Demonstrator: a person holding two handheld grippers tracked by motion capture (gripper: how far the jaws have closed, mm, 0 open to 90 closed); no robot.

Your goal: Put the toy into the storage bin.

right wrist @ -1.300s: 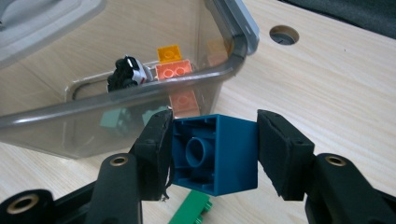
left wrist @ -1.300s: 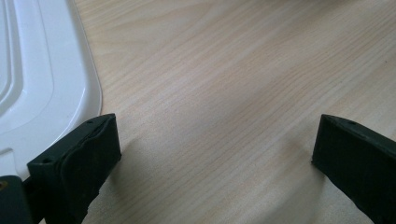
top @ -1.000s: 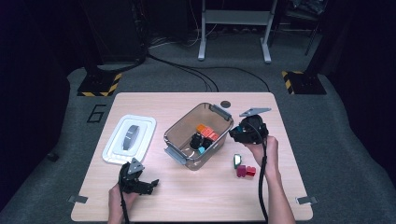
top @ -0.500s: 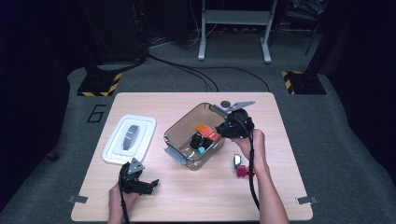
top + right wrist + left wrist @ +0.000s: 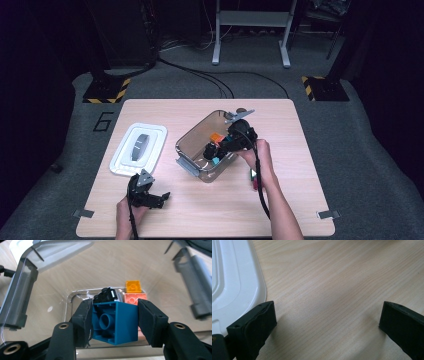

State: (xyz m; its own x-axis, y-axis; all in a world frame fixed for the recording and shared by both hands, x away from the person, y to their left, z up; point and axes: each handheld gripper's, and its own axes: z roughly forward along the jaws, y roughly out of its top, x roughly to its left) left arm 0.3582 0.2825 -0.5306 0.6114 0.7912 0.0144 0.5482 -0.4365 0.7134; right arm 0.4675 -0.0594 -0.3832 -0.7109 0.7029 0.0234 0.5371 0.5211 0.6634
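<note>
Bright light falls on the table [image 5: 200, 210] amid dark surroundings; close views are sharp with soft shadows.

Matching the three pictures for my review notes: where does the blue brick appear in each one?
High view: the blue brick is at table centre, inside the clear bin, at the tip of the right gripper.
Left gripper view: not in it; bare table and a white lid.
Right gripper view: centre, clamped between the jaws.
Shared landmark: the orange brick in the bin.
</note>
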